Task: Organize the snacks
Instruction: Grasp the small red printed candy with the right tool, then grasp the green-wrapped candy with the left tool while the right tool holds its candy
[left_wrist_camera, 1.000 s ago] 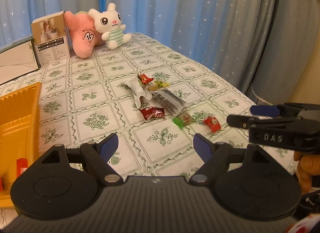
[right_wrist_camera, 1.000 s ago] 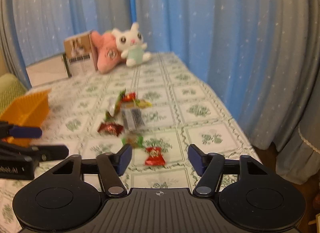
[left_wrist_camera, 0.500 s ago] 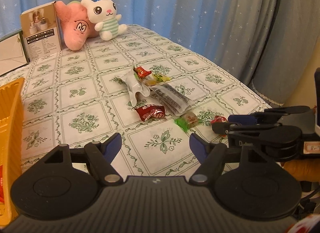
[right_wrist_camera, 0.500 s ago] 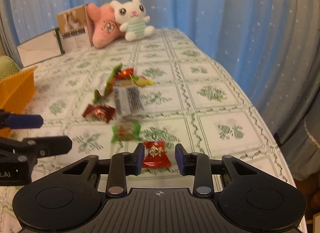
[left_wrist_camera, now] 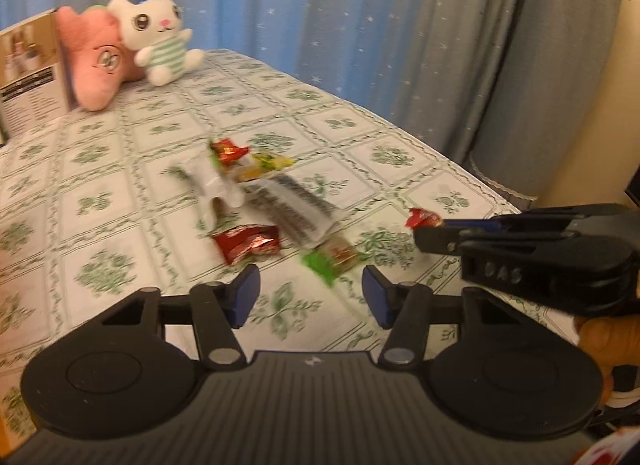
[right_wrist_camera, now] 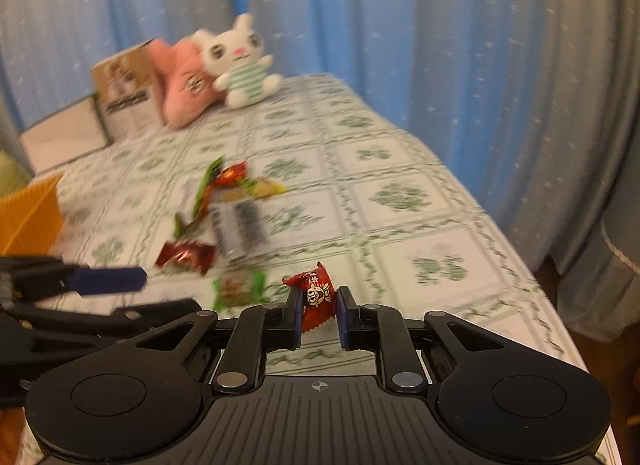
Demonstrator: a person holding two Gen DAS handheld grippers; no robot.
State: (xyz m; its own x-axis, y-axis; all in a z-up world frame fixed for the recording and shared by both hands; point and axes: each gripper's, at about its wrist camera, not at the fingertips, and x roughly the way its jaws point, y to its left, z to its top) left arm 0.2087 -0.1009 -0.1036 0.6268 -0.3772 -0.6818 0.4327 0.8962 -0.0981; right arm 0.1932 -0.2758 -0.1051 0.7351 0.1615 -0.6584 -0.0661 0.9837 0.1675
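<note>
Red candy [right_wrist_camera: 316,299] in R gripper [right_wrist_camera: 319,305]

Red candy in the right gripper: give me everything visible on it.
The red candy is a small shiny foil-look wrapper with a round white cartoon logo and crimped ends. It stands roughly upright, tilted a little, pinched at its sides between the blue pads of the right gripper, whose jaws have just been closing and are now shut on it. Its upper end sticks out past the fingertips. From the left wrist view it pokes out of the gripper tip over the tablecloth; whether it touches the cloth is unclear.
</note>
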